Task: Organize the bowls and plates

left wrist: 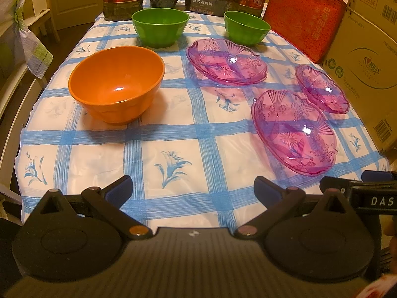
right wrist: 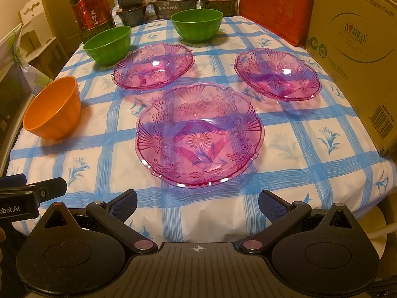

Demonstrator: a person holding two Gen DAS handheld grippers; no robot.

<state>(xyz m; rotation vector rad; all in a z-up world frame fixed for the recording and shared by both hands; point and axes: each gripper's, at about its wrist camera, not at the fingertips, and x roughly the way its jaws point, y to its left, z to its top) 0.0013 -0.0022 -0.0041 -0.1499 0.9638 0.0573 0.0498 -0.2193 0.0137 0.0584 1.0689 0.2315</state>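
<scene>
Tablecloth [right wrist: 285, 173] blue-checked | cardboard box [right wrist: 359, 62] at right edge | both hand-held grippers [left wrist: 193, 188] [right wrist: 197, 203] spread apart, empty

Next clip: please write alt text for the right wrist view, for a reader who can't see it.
Three pink glass plates lie apart on a blue-checked tablecloth, the nearest just ahead of the open, empty right hand-held gripper. An orange bowl stands to the left and two green bowls farther back, before bottles, food packs and a cardboard box.
</scene>
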